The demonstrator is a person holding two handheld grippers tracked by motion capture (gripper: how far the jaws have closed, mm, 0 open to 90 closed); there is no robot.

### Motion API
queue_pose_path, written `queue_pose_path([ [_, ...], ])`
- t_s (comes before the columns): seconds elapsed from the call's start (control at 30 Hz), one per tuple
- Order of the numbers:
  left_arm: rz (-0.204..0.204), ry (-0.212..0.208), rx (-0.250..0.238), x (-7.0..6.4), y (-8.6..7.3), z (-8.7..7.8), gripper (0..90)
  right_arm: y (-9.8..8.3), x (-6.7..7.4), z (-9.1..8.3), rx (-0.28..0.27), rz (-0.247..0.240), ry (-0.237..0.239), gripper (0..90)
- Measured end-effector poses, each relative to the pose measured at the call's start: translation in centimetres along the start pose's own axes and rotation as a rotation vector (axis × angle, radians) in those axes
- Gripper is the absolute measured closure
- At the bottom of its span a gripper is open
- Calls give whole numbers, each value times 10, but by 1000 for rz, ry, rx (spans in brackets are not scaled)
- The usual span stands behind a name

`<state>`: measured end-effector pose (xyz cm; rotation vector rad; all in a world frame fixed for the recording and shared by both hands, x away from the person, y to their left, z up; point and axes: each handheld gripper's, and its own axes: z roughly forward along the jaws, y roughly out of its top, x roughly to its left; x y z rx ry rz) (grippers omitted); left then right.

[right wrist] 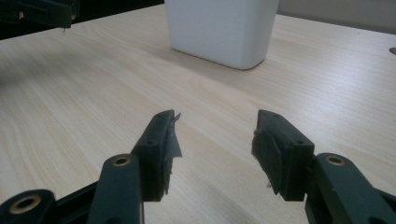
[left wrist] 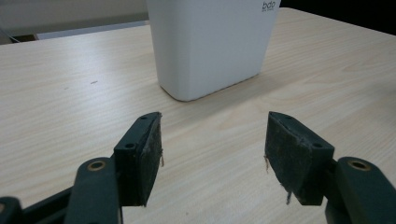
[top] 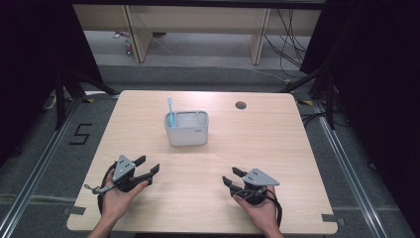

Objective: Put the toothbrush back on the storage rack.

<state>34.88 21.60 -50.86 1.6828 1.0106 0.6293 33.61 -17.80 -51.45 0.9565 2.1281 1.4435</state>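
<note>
High view: pale wood-grain bench (top: 277, 148), rounded corners, small round cable hole near far right edge. White plastic holder (top: 187, 128), rectangular w/ rounded corners, open top, stands upright a bit left of centre, toward far side. Light blue toothbrush (top: 170, 112) upright in its left end, head sticking above rim; the gripper views cut off holder's top, so no brush there. Left gripper (top: 148, 169) in person's hand at near left, grey three-cornered plate on top, jaws apart and aimed at holder, nothing between them. Right gripper (top: 232, 176) at near right, jaws aimed inward-left, parted, nothing held. Both well short of holder.

Left gripper view: jaws released wide, matte black, worn pads (left wrist: 285, 149) w/ frayed edges; bare bench between them. Holder's smooth glossy wall ahead, slightly left of the gap's centre line, small grey logo at its upper right corner. Holder near but apart from jaw tips.

Right gripper view: jaws open, pad lining on left one peeling at tip. Holder's base farther off, ahead above the gap. Other gripper dark at top left corner.
</note>
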Motion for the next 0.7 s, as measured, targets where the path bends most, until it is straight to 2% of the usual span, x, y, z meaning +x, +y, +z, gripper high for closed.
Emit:
queue_pose_path([
  [0.1, 2, 5, 5, -1, -8, -2, 359, 0, 0, 0, 2, -2, 0, 488],
  [0.13, 3, 7, 1, -1, -9, -2, 358, 0, 0, -1, -3, -4, -17, 488],
  [0.27, 4, 13, -4, -1, -16, -4, 356, 0, 0, 0, -2, -2, -2, 488],
  [0.3, 5, 16, -14, -2, -16, -5, 355, 0, -1, 0, -3, -12, -1, 487],
  [0.33, 11, 9, -30, -2, -17, -4, 354, -1, 0, 0, 0, 2, -5, 487],
  [0.4, 16, 16, -33, -3, -17, -6, 354, 0, -1, 0, -6, -34, -27, 486],
  [0.47, 32, 10, -56, -3, -18, -6, 354, -1, -1, 0, -4, -25, -15, 486],
  [0.57, 47, 28, -63, -5, -18, -9, 353, -1, 0, 0, -2, -30, -15, 486],
  [0.63, 54, 39, -71, -6, -19, -9, 357, -1, 1, 1, 7, -11, 0, 485],
  [0.7, 58, 41, -71, -6, -19, -9, 357, -1, 1, 2, -12, -25, 3, 483],
])
